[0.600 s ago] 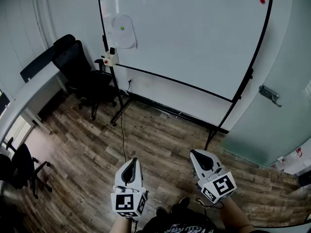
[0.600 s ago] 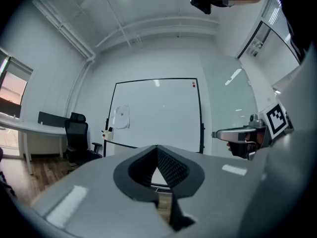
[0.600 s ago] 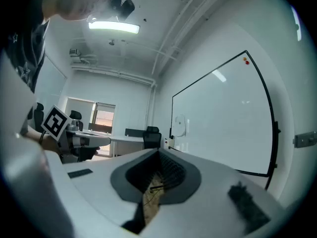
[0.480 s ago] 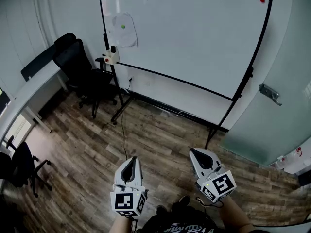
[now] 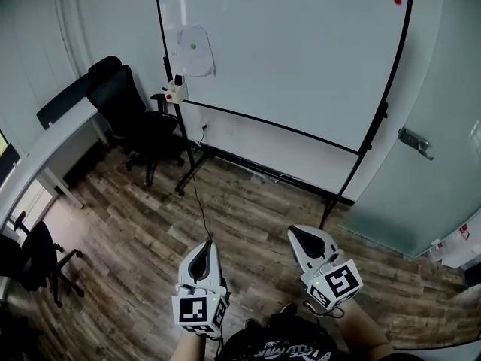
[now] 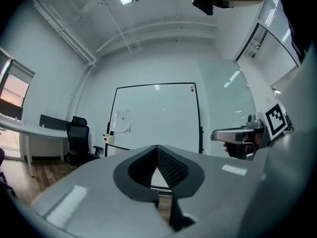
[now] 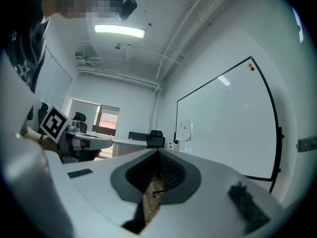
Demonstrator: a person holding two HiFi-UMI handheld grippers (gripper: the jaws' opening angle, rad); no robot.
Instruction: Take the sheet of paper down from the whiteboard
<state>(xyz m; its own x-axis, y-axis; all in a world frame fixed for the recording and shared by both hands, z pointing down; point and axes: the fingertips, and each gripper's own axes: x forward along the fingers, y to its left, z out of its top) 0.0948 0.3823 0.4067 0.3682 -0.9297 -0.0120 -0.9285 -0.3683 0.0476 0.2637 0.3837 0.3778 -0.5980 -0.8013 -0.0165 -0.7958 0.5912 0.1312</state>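
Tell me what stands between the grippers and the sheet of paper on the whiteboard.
Nothing visible does. Only floor lies between the left gripper, the right gripper and the sheet of paper; the office chair stands off to the left.

The whiteboard [image 5: 301,59] looks smooth and glossy, the sheet of paper [image 5: 193,50] matt, the floor [image 5: 135,224] wood-grained.

Whiteboard [image 5: 301,59], sheet of paper [image 5: 193,51] stuck near left edge

Holding left gripper [image 5: 204,247] and right gripper [image 5: 297,236] level and side by side out front, well apart, jaws of both closed tight together with nothing gripped between them.
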